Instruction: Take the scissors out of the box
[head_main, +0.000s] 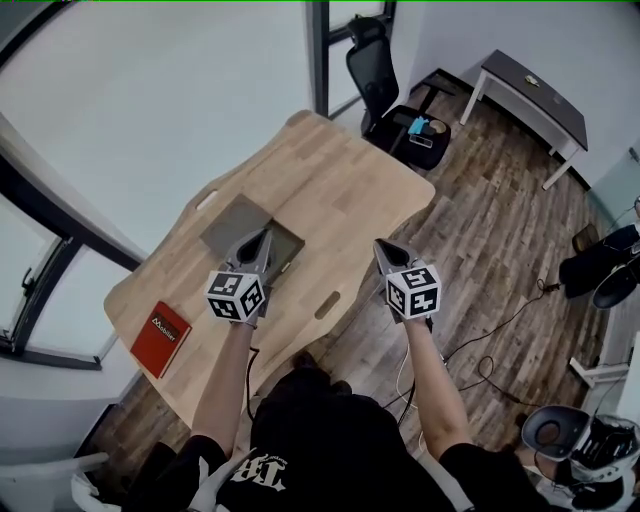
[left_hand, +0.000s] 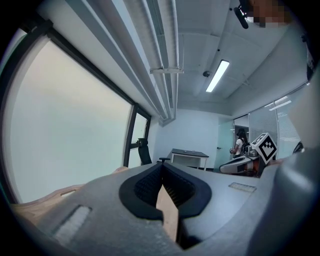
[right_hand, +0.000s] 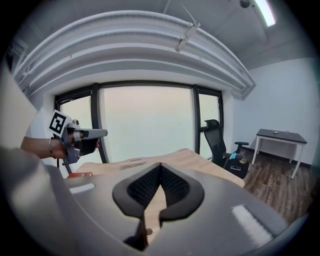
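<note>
Scissors: not seen in any view, presumably inside the grey box (head_main: 235, 222) on the wooden table (head_main: 340, 165). Left gripper (head_main: 265, 235): jaws together, empty, over the box's near edge. Right gripper (head_main: 381, 247): jaws together, empty, near the table's edge. Advice: spread jaws before descending; steady the box while opening it.

Head view looks steeply down on the tabletop (head_main: 340, 180), left gripper (head_main: 266, 234) and right gripper (head_main: 381, 246). Both gripper views look almost level across it from close by. All three share the office chair (head_main: 375, 70).
</note>
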